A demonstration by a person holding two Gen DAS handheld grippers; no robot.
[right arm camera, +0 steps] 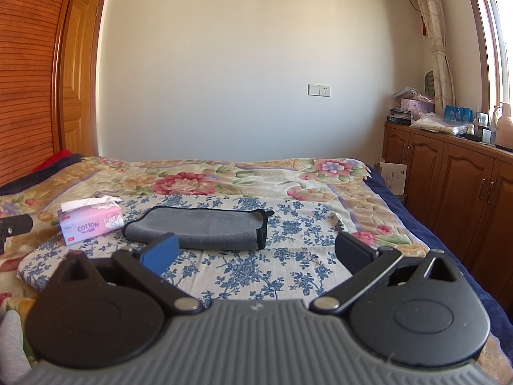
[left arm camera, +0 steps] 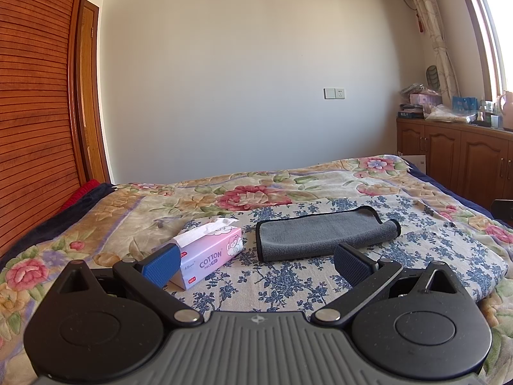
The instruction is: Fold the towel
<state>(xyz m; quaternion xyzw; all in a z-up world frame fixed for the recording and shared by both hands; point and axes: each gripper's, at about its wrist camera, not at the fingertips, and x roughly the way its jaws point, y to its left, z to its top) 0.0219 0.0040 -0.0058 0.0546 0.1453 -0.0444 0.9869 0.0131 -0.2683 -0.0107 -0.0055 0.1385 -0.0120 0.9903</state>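
A grey towel with black edging (left arm camera: 323, 234) lies folded on a blue-flowered white cloth (left arm camera: 288, 285) on the bed. It also shows in the right wrist view (right arm camera: 205, 229). My left gripper (left arm camera: 256, 264) is open and empty, hovering just short of the towel's near edge. My right gripper (right arm camera: 256, 253) is open and empty, also just short of the towel, its left pad (right arm camera: 162, 253) in front of the towel's near edge. Neither gripper touches the towel.
A pink tissue box (left arm camera: 208, 250) stands left of the towel, also in the right wrist view (right arm camera: 91, 221). A floral blanket (left arm camera: 256, 192) covers the bed. Wooden cabinets (right arm camera: 449, 176) with clutter stand at right. A wooden wardrobe (left arm camera: 35, 112) stands at left.
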